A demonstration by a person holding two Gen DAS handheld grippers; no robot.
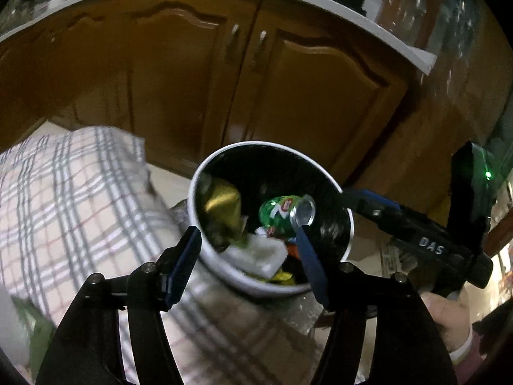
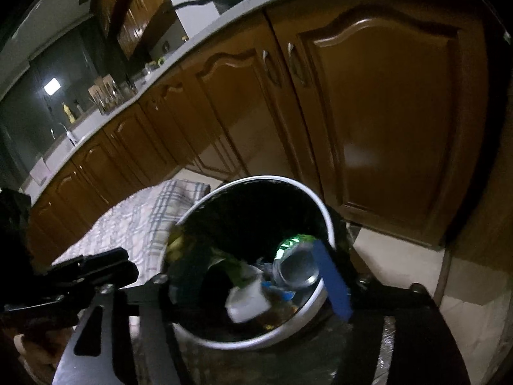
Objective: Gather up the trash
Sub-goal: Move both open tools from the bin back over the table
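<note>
Both grippers hover over the bin (image 1: 348,224): left gripper (image 1: 248,240) and right gripper (image 2: 247,276) jaws spread wide, gripping nothing; green can (image 1: 279,213) lies inside.

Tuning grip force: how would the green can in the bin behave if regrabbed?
The can looks thin and empty, so probably light and easily dented. Its round, glossy wall may slip or roll. It lies tilted on loose trash in the bin, so likely shifts.

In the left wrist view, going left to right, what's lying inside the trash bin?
Gold foil wrapper → white foam piece → green soda can, all inside the bin.
</note>
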